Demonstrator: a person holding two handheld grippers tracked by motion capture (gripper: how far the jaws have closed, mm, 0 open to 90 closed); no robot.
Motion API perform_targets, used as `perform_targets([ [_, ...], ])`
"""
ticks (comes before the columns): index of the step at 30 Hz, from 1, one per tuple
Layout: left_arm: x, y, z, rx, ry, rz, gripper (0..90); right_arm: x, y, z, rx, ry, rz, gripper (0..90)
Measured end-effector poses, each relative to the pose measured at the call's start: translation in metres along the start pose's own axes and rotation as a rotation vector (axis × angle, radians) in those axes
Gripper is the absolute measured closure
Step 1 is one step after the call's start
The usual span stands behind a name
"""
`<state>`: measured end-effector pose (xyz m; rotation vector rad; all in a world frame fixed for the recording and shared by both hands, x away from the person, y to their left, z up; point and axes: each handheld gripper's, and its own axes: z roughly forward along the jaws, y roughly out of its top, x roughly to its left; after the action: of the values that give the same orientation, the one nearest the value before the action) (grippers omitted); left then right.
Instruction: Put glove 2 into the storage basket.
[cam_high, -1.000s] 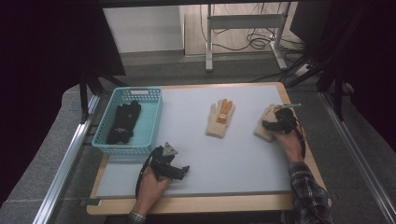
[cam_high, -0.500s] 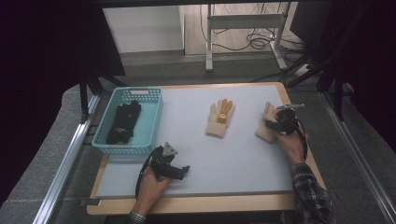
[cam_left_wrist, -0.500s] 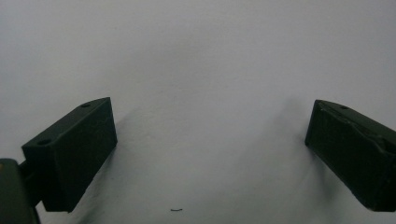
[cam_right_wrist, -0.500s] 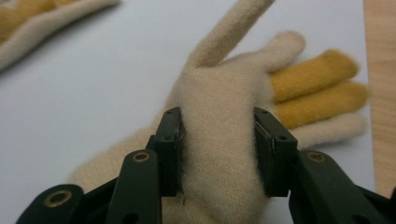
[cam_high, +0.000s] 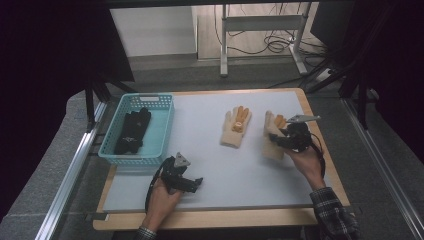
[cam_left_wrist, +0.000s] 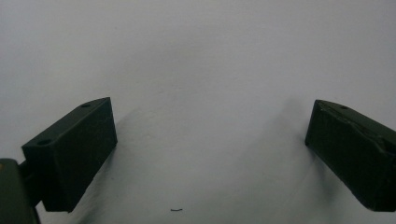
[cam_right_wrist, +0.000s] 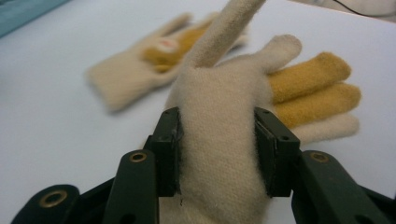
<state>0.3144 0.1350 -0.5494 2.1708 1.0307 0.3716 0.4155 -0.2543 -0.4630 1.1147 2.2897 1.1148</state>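
High view: right tool (cam_high: 278, 141) clamped on the cream knitted glove with mustard-yellow fingers (cam_high: 273, 131), far right of the white tabletop (cam_high: 210, 150); its jaws have just been closing. Matching second cream glove (cam_high: 236, 127) just left; teal plastic basket (cam_high: 165, 131) far left. Left tool (cam_high: 196, 183) near edge.

Left gripper view: jaws wide apart, nothing held.

Right gripper view: glove's cuff end bunched between both pads (cam_right_wrist: 171, 140). Risk: soft knit may slip free or drag, since the fingers hang loose.

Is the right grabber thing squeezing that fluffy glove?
Touching. In the right gripper view, the right hand-held gripper has both black pads pressed against the sides of the cream glove, bunching the wool between them.
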Motion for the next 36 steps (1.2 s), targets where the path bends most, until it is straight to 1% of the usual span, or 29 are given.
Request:
perform_targets([
  [1,0.0,0.0,0.0,0.0,0.0,0.001,2.4,0.017,0.0,-0.002,-0.006,0.029,-0.042,55.3],
  [2,0.0,0.0,0.0,0.0,0.0,0.001,2.4,0.017,0.0,-0.002,-0.006,0.029,-0.042,55.3],
  [6,0.0,0.0,0.0,0.0,0.001,0.004,2.4,0.051,-0.005,-0.005,-0.002,0.096,-0.089,54.3],
  [7,0.0,0.0,0.0,0.0,0.001,0.001,2.4,0.067,-0.01,-0.005,-0.001,0.132,-0.1,53.9],
  [8,0.0,0.0,0.0,0.0,0.001,0.001,2.4,0.067,-0.01,-0.005,-0.001,0.132,-0.1,53.9],
  [9,0.0,0.0,0.0,-0.002,0.001,-0.001,2.4,0.083,-0.016,-0.003,0.005,0.173,-0.104,53.4],
  [10,0.0,0.0,0.0,-0.002,0.001,-0.001,2.4,0.083,-0.016,-0.003,0.005,0.173,-0.104,53.4],
  [12,0.0,0.0,0.0,-0.002,0.001,-0.001,2.4,0.097,-0.024,0.001,0.018,0.19,-0.117,53.1],
  [14,0.0,0.0,0.0,0.0,0.0,0.001,2.4,0.109,-0.033,0.007,0.034,0.187,-0.143,52.8],
  [15,0.0,0.0,0.0,-0.001,0.0,0.001,2.4,0.114,-0.038,0.011,0.044,0.188,-0.149,52.4],
  [16,0.0,0.0,0.0,-0.001,0.001,0.001,2.4,0.122,-0.046,0.017,0.058,0.187,-0.145,50.3],
  [17,0.0,0.0,0.0,-0.001,0.001,0.001,2.4,0.122,-0.046,0.017,0.058,0.187,-0.145,50.3],
  [18,0.0,0.0,0.0,-0.001,0.001,0.001,2.4,0.125,-0.049,0.019,0.064,0.187,-0.139,47.8],
  [20,0.0,0.0,0.0,-0.001,0.001,0.001,2.4,0.128,-0.053,0.022,0.073,0.199,-0.13,40.0],
  [21,0.0,0.0,0.0,-0.001,0.001,0.001,2.4,0.128,-0.052,0.022,0.079,0.214,-0.123,34.2],
  [23,0.0,0.0,0.0,-0.001,0.001,0.001,2.4,0.123,-0.048,0.019,0.061,0.211,-0.12,31.1],
  [27,0.0,0.0,0.0,-0.002,0.001,-0.001,2.4,0.104,-0.039,0.014,0.033,0.191,-0.085,30.8],
  [28,0.0,0.0,0.0,-0.002,0.001,-0.001,2.4,0.104,-0.039,0.014,0.033,0.191,-0.085,30.8],
  [29,0.0,0.0,0.0,0.0,0.0,0.001,2.4,0.093,-0.035,0.014,0.025,0.176,-0.072,32.1],
  [30,0.0,0.0,0.0,0.0,0.0,0.001,2.4,0.093,-0.035,0.014,0.025,0.176,-0.072,32.1],
  [33,0.0,0.0,0.0,0.0,0.0,0.001,2.4,0.077,-0.028,0.023,0.03,0.153,-0.046,37.0],
  [35,0.0,0.0,0.0,0.0,0.0,0.0,2.4,0.07,-0.023,0.029,0.03,0.149,-0.031,37.5],
  [36,0.0,0.0,0.0,0.0,0.0,0.0,2.4,0.07,-0.023,0.029,0.03,0.149,-0.031,37.5],
])
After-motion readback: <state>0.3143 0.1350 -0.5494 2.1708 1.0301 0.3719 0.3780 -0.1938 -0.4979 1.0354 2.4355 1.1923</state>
